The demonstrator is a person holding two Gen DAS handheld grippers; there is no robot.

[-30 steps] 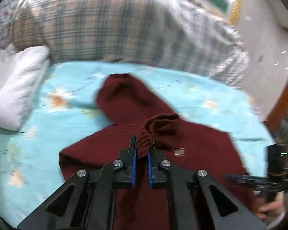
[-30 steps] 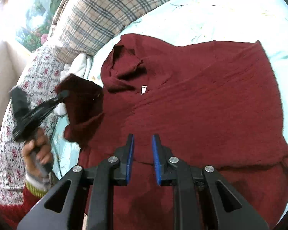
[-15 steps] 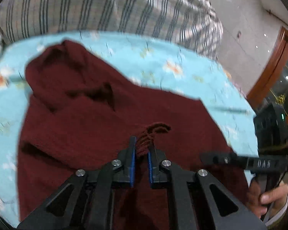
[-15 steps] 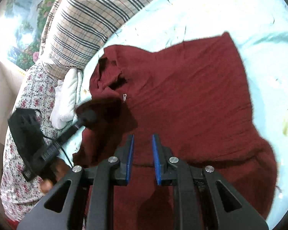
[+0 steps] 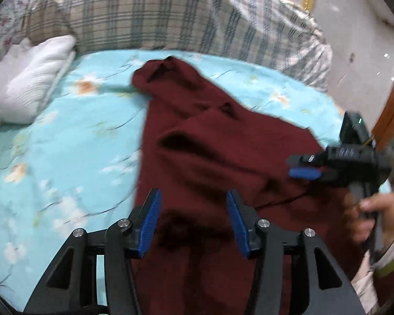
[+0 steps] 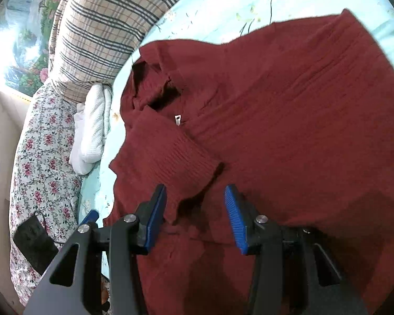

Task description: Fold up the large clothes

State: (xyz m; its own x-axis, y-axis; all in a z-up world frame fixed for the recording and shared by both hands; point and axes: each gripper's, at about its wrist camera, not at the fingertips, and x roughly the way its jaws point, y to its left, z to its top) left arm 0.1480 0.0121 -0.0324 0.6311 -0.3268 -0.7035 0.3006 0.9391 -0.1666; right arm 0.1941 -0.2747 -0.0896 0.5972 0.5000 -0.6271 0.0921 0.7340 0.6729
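Left gripper (image 5: 194, 220): blue-padded jaws have just been opening and now stand spread, nothing pinched — the dark red knit sweater (image 5: 223, 157) lies below and between them, pads not pressing on it. Right gripper (image 6: 195, 218): jaws likewise just opened, spread apart, empty; the ribbed cuff of a folded-over sleeve (image 6: 170, 157) lies on the sweater body just ahead of the pads. In the left wrist view the right gripper appears at the right edge of the bed, held by a hand (image 5: 373, 218) in a light sleeve. Sweater lies spread on the light blue floral bedsheet (image 5: 65, 144), neck end toward the head edge, a small white label (image 6: 177, 119) showing near the collar. Along the head edge: a large beige plaid pillow (image 5: 157, 18), a white textured pillow (image 5: 29, 84) near the corner, a floral-print cushion (image 6: 39, 162) beside it.
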